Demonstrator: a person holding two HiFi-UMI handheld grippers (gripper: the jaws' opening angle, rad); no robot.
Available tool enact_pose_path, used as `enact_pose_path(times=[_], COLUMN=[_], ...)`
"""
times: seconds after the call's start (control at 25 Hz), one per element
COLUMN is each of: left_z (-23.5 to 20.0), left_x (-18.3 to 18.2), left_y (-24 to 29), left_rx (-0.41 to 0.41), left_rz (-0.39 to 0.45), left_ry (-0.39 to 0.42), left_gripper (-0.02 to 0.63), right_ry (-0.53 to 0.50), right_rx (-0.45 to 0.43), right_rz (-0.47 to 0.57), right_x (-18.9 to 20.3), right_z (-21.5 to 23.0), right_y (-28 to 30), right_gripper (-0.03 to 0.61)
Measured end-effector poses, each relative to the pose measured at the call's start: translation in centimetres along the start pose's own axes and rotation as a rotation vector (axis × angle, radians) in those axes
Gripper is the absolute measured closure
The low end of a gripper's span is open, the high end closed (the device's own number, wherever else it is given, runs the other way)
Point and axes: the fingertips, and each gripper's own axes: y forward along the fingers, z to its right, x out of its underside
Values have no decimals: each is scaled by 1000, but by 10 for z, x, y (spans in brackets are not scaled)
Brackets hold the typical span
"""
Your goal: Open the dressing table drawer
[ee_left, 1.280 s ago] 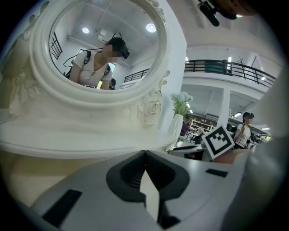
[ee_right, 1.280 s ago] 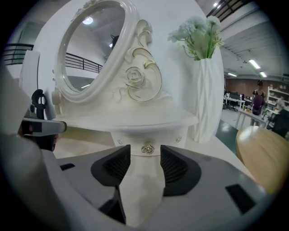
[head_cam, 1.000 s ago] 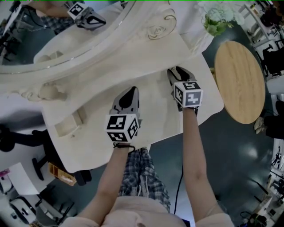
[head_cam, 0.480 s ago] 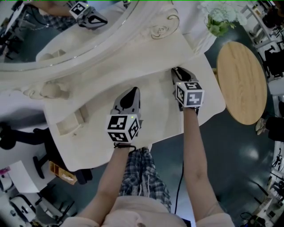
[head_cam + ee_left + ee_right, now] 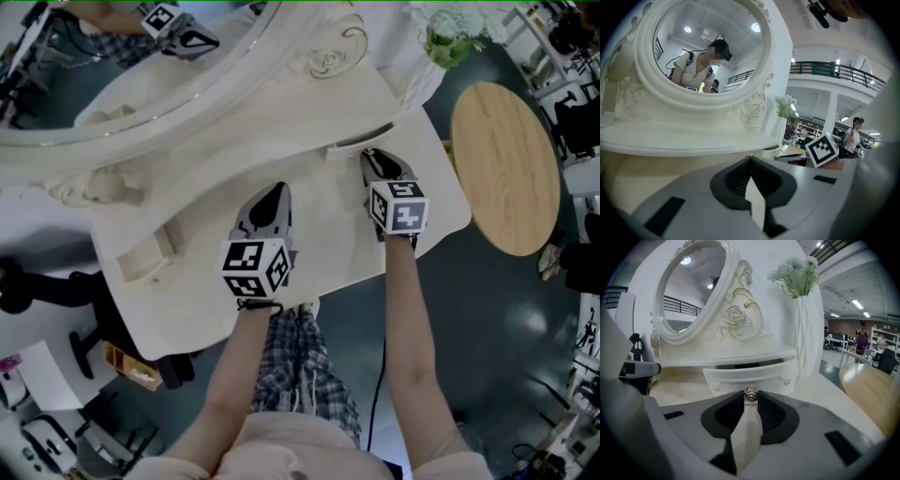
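Right gripper [image 5: 750, 400], forearm outstretched: clamped on drawer knob [image 5: 750, 393]; dressing table drawer [image 5: 740, 376] ajar. Left gripper [image 5: 750, 161]: jaws together, empty, over bench [image 5: 187, 277].

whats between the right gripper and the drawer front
Only the small metal knob on the drawer front: the right gripper is shut on it, so no gap is left. The right gripper view shows this.
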Motion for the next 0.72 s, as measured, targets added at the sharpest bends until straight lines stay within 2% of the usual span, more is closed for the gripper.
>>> enact_pose_path(times=[0.72], left_z=[21], left_x=[4], left_y=[-11], left_rx=[33], left_rz=[-3], left_ry=[8], left_gripper=[588], right_ry=[8], right_rx=[21], right_rz=[-15], right_x=[25], right_z=[-1], right_y=[-35], right_gripper=[474])
